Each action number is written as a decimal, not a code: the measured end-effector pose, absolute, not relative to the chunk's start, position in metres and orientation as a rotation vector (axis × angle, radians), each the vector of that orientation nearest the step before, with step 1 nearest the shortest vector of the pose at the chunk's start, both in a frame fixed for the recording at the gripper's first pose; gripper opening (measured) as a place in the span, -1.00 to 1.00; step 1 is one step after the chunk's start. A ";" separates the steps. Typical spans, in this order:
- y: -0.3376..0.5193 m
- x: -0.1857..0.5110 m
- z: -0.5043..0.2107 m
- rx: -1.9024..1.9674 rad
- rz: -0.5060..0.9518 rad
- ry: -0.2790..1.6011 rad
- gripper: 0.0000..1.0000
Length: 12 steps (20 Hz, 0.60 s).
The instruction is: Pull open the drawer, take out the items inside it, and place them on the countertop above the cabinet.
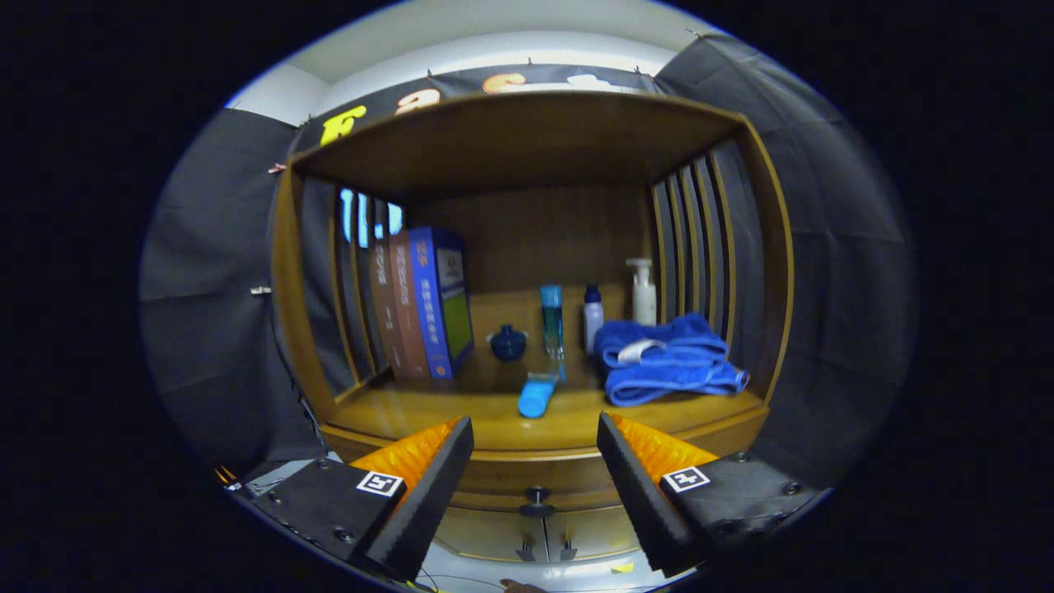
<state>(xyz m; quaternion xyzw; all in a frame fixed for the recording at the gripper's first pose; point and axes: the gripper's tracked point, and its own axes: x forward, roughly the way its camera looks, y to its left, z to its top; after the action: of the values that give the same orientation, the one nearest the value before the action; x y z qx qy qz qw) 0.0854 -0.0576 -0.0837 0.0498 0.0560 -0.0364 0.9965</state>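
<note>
So the claw [535,441] sits wide open with nothing in it, fingers spread in front of the wooden cabinet [527,140]. The drawer [535,478] is closed, its small knob [536,496] between the fingers and a bit below. Up on the tabletop [412,408] beyond them: a light blue item [537,395] lying flat, folded blue towel [663,358], books [424,301], small blue pot [507,342], a few bottles [593,317]
</note>
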 end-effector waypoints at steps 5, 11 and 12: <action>-0.050 0.047 0.003 0.057 -0.055 0.030 0.97; -0.041 0.009 0.054 0.073 -0.036 0.002 0.97; -0.040 0.003 0.060 0.070 -0.031 -0.001 0.97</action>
<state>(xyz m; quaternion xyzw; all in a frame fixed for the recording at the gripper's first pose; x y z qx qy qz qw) 0.0029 -0.0397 0.0597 0.0351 -0.0005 -0.0157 0.9993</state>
